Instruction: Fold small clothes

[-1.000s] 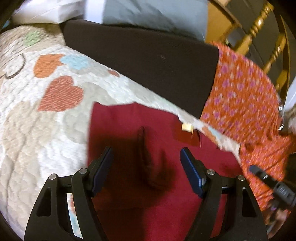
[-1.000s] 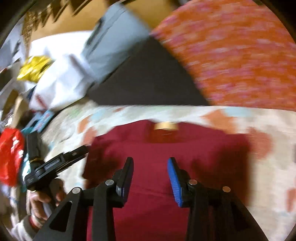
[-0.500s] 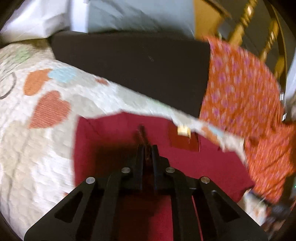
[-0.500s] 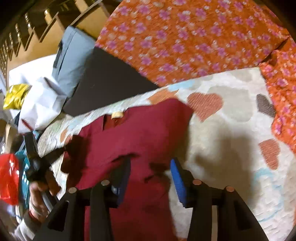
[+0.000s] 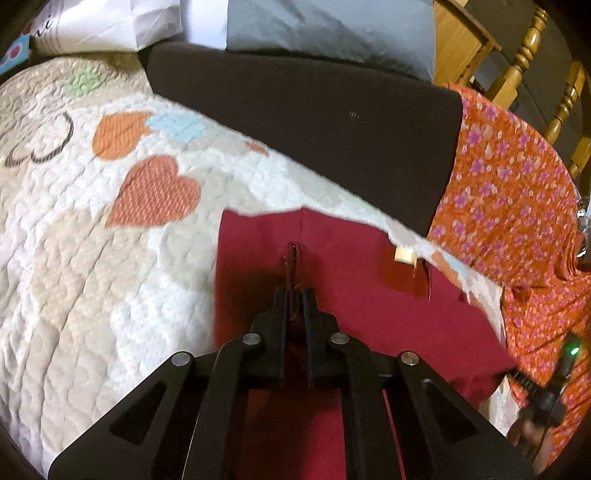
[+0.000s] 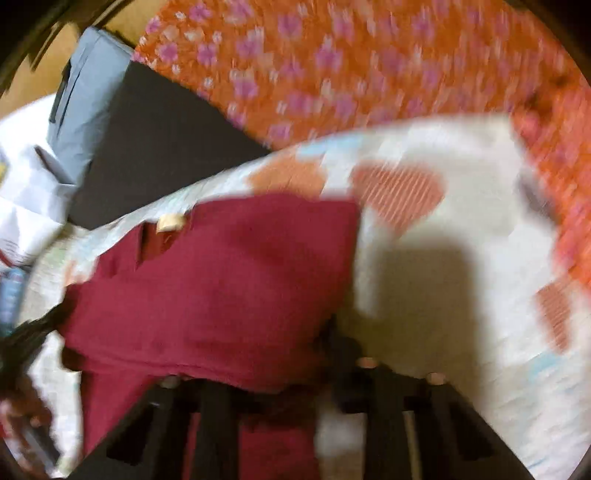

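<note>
Left claw (image 5: 294,295) with its fingers drawn together, clamped on a raised pinch of the dark red garment (image 5: 351,288), which lies spread on a quilted bedspread (image 5: 92,258) patterned with orange, blue and green hearts. A small cream label (image 5: 403,255) marks the garment's neck edge, toward the far right of the cloth in the left wrist view. Beyond the quilt lie a flat dark brown cushion (image 5: 314,122), a grey-blue pillow (image 5: 325,29) and a white paper bag (image 5: 110,22); an orange floral fabric (image 5: 517,192) borders the quilt on the right, with turned wooden spindles (image 5: 524,59) behind it. The right wrist view is motion-blurred: the red garment (image 6: 229,280) is draped over the fingertips of the right claw (image 6: 303,373), hiding them, so whether this claw is apart or clamped on the cloth cannot be told. In that view the label (image 6: 170,222) sits at the garment's far left corner, and the quilt (image 6: 443,295) lies bare to the right of the cloth.
</note>
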Demonstrator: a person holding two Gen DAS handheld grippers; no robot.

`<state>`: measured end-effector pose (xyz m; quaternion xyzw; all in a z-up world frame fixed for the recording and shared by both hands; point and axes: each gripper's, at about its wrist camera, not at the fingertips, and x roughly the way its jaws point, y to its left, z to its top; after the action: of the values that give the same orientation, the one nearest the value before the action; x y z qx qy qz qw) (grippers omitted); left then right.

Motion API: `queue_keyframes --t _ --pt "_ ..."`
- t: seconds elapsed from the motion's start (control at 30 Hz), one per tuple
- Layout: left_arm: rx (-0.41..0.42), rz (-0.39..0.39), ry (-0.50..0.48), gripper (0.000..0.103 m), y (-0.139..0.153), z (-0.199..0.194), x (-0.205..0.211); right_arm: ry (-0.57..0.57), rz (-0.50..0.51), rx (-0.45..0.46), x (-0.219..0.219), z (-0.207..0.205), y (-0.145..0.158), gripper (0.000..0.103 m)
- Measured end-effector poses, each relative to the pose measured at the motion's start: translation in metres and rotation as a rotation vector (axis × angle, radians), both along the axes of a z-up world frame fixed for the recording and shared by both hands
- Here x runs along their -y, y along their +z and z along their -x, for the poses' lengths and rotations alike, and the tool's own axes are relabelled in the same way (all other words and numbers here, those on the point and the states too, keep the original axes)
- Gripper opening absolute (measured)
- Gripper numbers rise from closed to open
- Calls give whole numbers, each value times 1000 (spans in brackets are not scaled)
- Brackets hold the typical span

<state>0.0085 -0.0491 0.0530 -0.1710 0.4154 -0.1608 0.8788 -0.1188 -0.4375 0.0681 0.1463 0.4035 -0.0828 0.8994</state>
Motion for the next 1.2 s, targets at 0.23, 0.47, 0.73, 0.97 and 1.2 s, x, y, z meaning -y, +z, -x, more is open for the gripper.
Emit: queue_keyframes --t 0.23,0.47,0.73,0.97,1.2 --pt "-33 -135 -3 7 -21 5 16 -17 178 -161 -3 -14 -24 22" --pt "-43 -139 -5 11 -14 19 14 7 -68 -90 16 37 -4 42" --pt "-80 -80 31 28 -6 54 -9 -4 -78 -108 14 87 14 45" --pt "-173 -52 -21 48 -10 118 -23 108 -172 -164 -13 149 11 46" --pt "-221 -124 -141 55 -8 189 -24 126 -235 -291 -26 205 -18 46"
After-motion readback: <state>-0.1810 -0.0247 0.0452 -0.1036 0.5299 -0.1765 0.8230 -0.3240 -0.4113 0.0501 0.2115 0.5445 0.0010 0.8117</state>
